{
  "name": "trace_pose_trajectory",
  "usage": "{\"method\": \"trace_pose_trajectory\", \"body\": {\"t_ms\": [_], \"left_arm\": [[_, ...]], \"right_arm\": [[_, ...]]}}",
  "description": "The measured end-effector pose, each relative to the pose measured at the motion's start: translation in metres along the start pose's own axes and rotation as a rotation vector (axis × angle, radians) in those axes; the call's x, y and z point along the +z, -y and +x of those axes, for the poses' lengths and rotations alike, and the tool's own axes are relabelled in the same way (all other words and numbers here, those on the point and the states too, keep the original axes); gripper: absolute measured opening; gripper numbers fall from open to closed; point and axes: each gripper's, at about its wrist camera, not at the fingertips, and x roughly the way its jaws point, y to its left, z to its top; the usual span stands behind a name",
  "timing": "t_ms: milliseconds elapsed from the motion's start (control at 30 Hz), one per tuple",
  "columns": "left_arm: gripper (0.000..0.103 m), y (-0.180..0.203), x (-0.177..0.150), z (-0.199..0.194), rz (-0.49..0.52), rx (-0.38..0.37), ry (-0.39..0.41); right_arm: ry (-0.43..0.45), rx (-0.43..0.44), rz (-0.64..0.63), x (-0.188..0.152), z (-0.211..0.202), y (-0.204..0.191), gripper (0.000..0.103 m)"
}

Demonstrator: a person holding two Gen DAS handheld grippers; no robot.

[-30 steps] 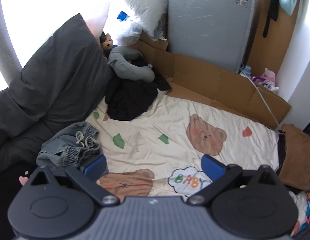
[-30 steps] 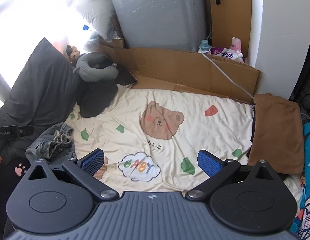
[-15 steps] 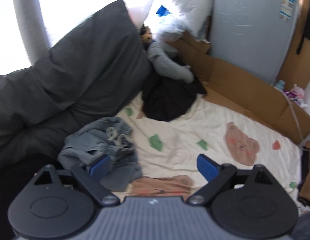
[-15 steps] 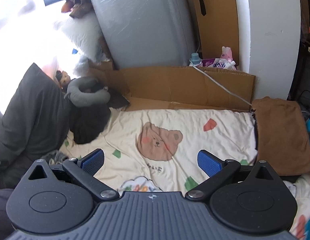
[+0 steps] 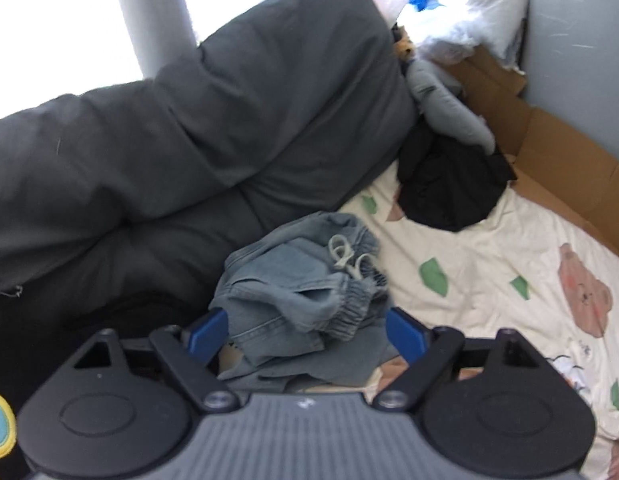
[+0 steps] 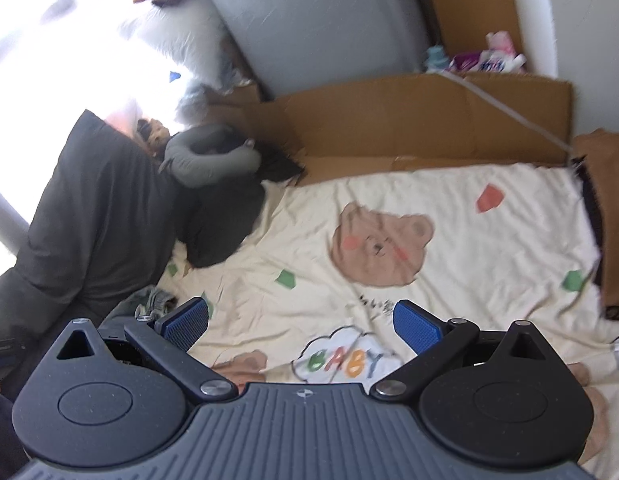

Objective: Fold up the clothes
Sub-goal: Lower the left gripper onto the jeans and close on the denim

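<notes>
Crumpled light-blue denim shorts with a pale drawstring lie at the left edge of a cream bear-print sheet, against a dark grey duvet. My left gripper hangs open right over the heap, its blue pads on either side of the cloth, gripping nothing. In the right wrist view only a corner of the shorts shows at the lower left. My right gripper is open above the sheet, near the "BABY" cloud print, with nothing between its pads.
A dark grey duvet banks up on the left. A black garment and a grey neck pillow lie at the far corner. Cardboard lines the back; a brown folded cloth sits at the right edge.
My left gripper swung left and down until the denim shorts sit between its open pads. My right gripper first tilted up, then dropped back toward the sheet and rolled slightly.
</notes>
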Motion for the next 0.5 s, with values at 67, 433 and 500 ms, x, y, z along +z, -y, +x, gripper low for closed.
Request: {"method": "trace_pose_trajectory", "body": {"t_ms": [67,433,500], "left_arm": [[0.088,-0.005,-0.005,0.013,0.005,0.016,-0.011],[0.086,-0.023,-0.036,0.094,-0.006,0.093,-0.115],[0.086,-0.027,-0.043,0.109,-0.017,0.099,-0.133]], "right_arm": [[-0.013,0.021,0.005,-0.007,0.012,-0.002,0.101],[-0.157,0.096,0.016,-0.045,0.074,0.006,0.088],[-0.187,0.109,0.011,-0.05,0.087,0.002,0.088]]}}
